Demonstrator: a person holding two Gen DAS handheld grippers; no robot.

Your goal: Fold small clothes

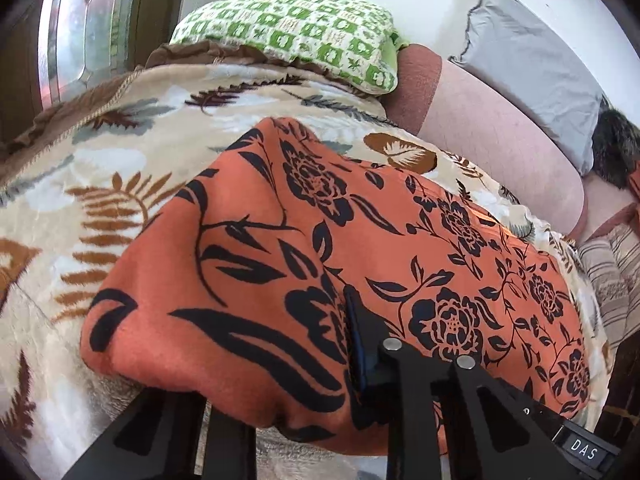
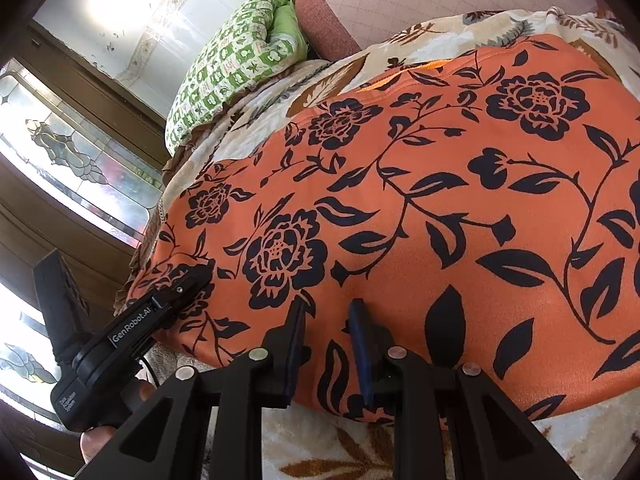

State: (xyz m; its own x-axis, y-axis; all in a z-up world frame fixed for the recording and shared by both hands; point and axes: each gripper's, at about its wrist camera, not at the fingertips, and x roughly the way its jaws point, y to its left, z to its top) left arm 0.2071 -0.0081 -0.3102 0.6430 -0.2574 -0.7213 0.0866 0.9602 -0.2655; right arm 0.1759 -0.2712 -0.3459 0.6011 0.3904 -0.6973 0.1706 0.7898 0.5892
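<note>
Home bedroom: blanket (image 1: 120, 152), pillow (image 1: 296, 36).

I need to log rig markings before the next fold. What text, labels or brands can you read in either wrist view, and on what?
"DAS": white letters on a small label on the left gripper's body, left wrist view.
"GenRobot.AI": white print on the left gripper, right wrist view.
Small white print lower on that same body: too small to read.
No text on the orange floral garment or the blanket.
</note>
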